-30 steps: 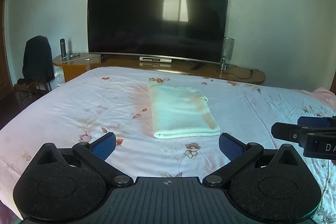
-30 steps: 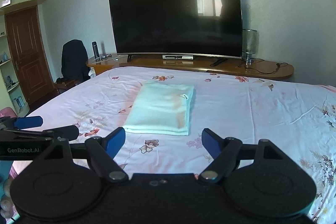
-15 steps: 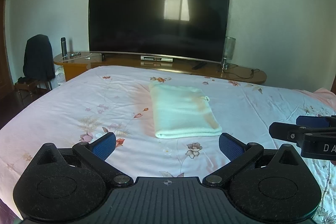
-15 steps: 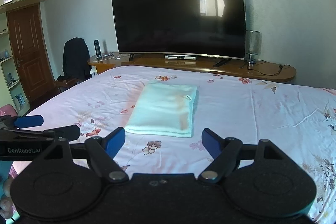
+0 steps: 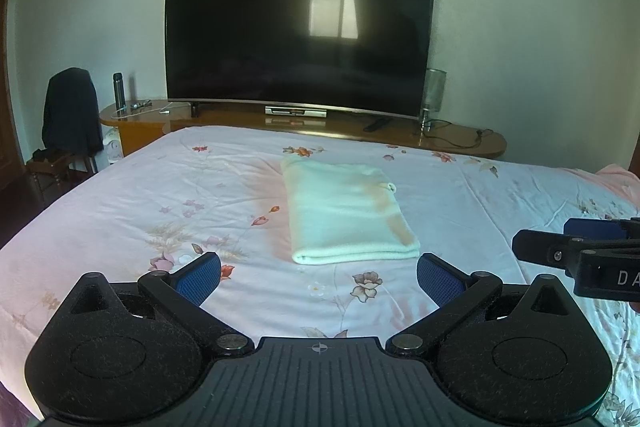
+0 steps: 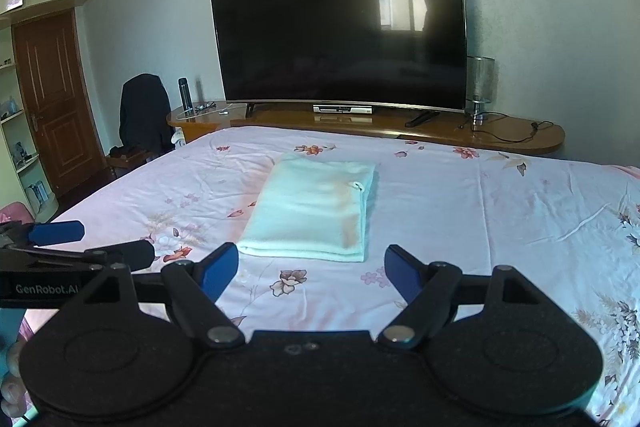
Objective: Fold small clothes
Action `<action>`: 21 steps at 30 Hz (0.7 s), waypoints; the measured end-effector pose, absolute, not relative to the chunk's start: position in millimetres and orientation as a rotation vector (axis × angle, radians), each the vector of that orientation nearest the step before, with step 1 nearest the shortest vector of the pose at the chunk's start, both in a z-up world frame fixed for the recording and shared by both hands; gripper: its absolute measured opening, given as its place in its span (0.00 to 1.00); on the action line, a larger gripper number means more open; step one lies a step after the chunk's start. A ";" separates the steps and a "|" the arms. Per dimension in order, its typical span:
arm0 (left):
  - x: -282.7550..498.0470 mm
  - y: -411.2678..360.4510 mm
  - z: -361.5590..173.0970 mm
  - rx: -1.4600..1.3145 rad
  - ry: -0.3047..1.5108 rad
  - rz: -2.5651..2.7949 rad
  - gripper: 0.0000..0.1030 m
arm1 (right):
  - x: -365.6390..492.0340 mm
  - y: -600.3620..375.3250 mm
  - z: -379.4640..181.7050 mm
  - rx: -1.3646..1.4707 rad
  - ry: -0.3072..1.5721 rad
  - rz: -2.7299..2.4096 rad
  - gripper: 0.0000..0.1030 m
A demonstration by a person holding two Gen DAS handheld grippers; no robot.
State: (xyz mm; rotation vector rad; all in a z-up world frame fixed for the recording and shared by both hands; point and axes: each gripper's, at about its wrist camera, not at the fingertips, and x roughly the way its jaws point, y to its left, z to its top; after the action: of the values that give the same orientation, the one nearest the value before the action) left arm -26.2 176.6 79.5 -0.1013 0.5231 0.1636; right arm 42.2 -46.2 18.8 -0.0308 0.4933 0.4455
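Fingers of the left gripper [image 5: 318, 277] stood spread and empty, short of the folded pale-green cloth [image 5: 346, 215] lying mid-bed [image 5: 120, 219]; the right gripper [image 6: 312, 269] was likewise parted, holding nothing. Any careless reach risked dragging the near edge and undoing the fold.

A bed [image 5: 160, 211] with a pink flowered sheet carries one folded pale green cloth [image 5: 344, 215], lying flat near its middle, its folded edge toward the camera, a small loop at its right side.
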 end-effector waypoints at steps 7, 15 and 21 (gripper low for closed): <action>-26.1 175.6 78.4 -0.099 0.526 0.163 1.00 | 44.7 -49.4 19.9 -0.023 0.491 0.442 0.77; -26.1 177.3 78.0 -0.105 0.526 0.162 1.00 | 46.9 -50.4 20.1 -0.024 0.493 0.452 0.78; -26.9 176.1 78.2 -0.098 0.525 0.165 1.00 | 47.1 -50.0 19.4 -0.024 0.496 0.450 0.78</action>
State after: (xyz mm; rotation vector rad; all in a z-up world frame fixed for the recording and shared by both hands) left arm -26.9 176.1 78.2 -0.0980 0.5248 0.1651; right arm 47.1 -50.0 19.4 -0.0242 0.4956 0.4500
